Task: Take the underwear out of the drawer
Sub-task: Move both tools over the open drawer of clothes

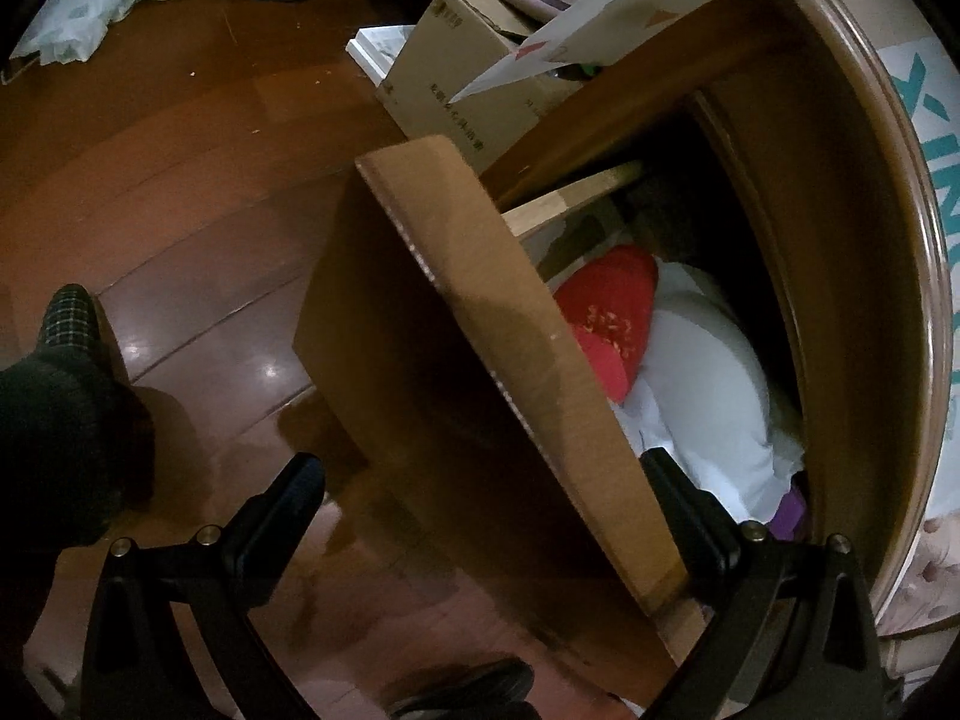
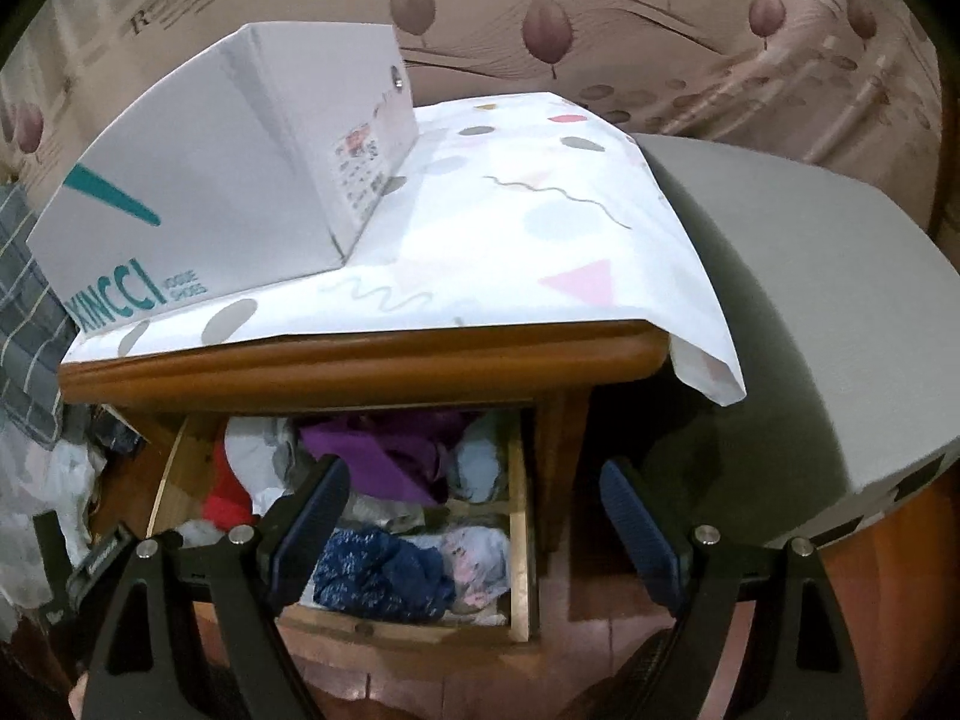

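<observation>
The right gripper (image 2: 474, 516) hangs wide open over the pulled-out nightstand drawer (image 2: 519, 540) of underwear (image 2: 384, 576), while the left gripper (image 1: 480, 492) straddles the drawer's front panel (image 1: 480, 360), jaws apart.

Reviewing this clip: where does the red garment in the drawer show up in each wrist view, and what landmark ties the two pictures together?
Left wrist: the red garment sits right of centre, just behind the drawer front, against a white bundle.
Right wrist: the red garment is at lower left, at the left end of the open drawer, beside the purple cloth.
Shared landmark: the white shoe box with teal lettering on the nightstand top.
</observation>
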`<state>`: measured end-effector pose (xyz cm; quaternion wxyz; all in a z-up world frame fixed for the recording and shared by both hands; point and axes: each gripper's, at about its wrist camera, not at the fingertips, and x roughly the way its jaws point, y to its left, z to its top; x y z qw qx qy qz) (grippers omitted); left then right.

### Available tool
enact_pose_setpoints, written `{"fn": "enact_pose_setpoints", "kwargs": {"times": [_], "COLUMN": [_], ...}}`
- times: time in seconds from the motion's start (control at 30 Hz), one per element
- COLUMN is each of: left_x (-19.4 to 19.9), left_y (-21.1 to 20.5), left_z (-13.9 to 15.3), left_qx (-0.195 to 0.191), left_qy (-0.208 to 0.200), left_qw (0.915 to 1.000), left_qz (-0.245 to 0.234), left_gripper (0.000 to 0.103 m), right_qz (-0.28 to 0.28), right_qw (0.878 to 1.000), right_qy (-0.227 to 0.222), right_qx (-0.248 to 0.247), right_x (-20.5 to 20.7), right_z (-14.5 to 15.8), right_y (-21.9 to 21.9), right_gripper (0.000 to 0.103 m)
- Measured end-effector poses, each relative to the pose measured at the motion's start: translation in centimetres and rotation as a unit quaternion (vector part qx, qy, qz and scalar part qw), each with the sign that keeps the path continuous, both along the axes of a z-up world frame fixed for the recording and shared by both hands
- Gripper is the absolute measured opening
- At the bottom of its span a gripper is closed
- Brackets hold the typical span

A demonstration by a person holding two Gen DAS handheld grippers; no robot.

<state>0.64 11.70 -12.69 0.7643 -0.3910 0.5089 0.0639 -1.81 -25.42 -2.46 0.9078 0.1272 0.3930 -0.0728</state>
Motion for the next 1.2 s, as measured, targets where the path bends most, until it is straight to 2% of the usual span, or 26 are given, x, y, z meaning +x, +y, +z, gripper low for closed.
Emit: {"fn": "enact_pose_setpoints", "kwargs": {"times": [0.33,0.47,0.6,0.7,0.77,0.9,1.07,1.2], "left_x": [-1.1,-1.9,-2.9,-2.5,-3.0,-2.9,-2.5,-2.5], "left_y": [0.5,0.9,1.1,1.3,1.1,1.1,0.4,0.1], "left_z": [-0.2,-0.2,0.0,-0.1,0.5,0.5,1.7,2.4], "left_qx": [0.036,0.036,0.053,0.053,0.064,0.060,0.123,0.146], "left_qy": [0.004,0.007,0.009,0.017,0.011,0.017,0.011,0.020], "left_qw": [0.9990,0.9990,0.9981,0.9979,0.9971,0.9969,0.9897,0.9857], "left_qz": [-0.025,-0.025,-0.029,-0.034,-0.039,-0.047,-0.072,-0.082], "left_gripper": [0.103,0.103,0.103,0.103,0.103,0.103,0.103,0.099], "right_qz": [0.019,0.024,0.031,0.038,0.048,0.072,0.114,0.137], "right_qw": [1.000,1.000,0.999,0.999,0.998,0.996,0.991,0.986], "right_qy": [0.008,0.013,0.019,0.021,0.023,0.033,0.051,0.060], "right_qx": [-0.001,0.007,0.012,0.011,0.014,0.029,0.051,0.070], "right_x": [0.2,0.3,0.4,0.4,0.4,0.7,1.1,1.2], "right_z": [-0.1,-0.3,-0.5,-0.6,-0.7,-1.0,-1.6,-2.2], "right_y": [0.9,1.0,1.3,1.7,2.2,3.0,4.4,5.3], "right_gripper": [0.088,0.088,0.088,0.088,0.088,0.088,0.088,0.088]}}
